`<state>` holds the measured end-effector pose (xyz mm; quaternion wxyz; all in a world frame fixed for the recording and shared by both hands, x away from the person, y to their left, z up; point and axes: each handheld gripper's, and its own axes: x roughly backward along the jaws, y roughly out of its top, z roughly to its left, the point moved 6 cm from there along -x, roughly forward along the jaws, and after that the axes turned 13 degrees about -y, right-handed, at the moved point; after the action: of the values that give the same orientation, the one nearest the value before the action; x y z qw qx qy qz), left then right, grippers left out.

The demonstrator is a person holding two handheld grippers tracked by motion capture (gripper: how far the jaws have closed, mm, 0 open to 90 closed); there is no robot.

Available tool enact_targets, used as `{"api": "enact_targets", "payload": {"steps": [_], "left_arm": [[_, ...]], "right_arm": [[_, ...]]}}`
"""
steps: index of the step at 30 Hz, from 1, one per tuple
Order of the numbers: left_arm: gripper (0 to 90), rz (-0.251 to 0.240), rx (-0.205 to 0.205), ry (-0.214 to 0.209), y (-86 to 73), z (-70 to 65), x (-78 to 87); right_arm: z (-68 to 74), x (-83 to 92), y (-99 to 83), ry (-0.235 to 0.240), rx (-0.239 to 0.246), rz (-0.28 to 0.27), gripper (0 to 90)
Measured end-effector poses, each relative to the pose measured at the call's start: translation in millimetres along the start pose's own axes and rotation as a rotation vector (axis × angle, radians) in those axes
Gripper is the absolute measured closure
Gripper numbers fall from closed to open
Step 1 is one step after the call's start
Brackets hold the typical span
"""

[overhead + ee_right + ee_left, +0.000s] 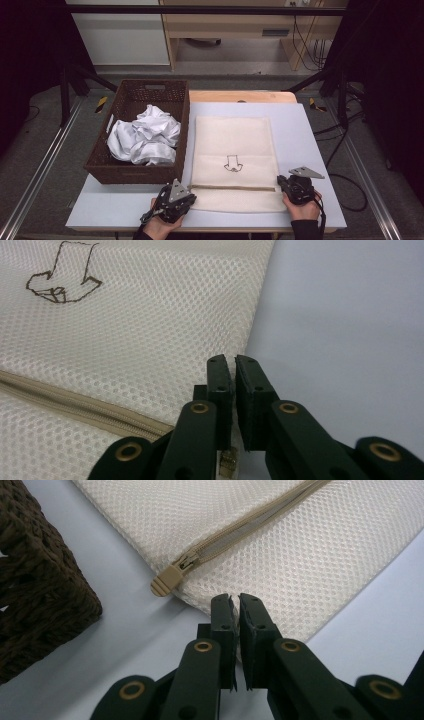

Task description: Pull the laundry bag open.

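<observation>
While each gripper sits at a near corner of the cream mesh laundry bag (233,150), the bag lies flat on the desk (310,150), likely pinned there so its zipper (240,527) can be worked. The left gripper (235,600) has its jaws together, pinching the mesh edge just right of the zipper pull (167,579). The right gripper (233,362) is likewise closed, apparently on the bag's edge, zipper track to its left. A wicker basket (125,170) holding crumpled white cloth (145,137) stands beyond the left gripper, presumably awaiting loading.

Black hand-held gripper (191,196), brass rivets, seemingly dark sleeves.
</observation>
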<state>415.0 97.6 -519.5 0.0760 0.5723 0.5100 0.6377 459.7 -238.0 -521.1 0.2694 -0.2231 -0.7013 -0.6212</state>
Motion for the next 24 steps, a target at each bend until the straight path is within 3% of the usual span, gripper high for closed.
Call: {"api": "enact_targets", "payload": {"steps": [4, 8, 11, 24], "left_arm": [[75.8, -0.05, -0.049, 0.008, 5.0, -1.2, 4.2], [64.3, -0.105, -0.064, 0.003, 12.5, -2.7, 7.3], [57.0, -0.117, -0.081, -0.004, 16.2, -4.5, 7.4], [47.2, -0.139, -0.118, -0.042, 28.6, -15.8, -3.1]], "right_arm": [[-1.0, 3.2, 1.2, 0.014, -0.009, -0.049, 72.8], [-1.5, 12.0, 7.3, 0.046, -0.025, -0.13, 64.1], [0.3, 18.0, 11.1, 0.06, -0.029, -0.163, 57.3], [25.1, 30.4, 21.2, 0.116, -0.008, -0.2, 41.7]]}}
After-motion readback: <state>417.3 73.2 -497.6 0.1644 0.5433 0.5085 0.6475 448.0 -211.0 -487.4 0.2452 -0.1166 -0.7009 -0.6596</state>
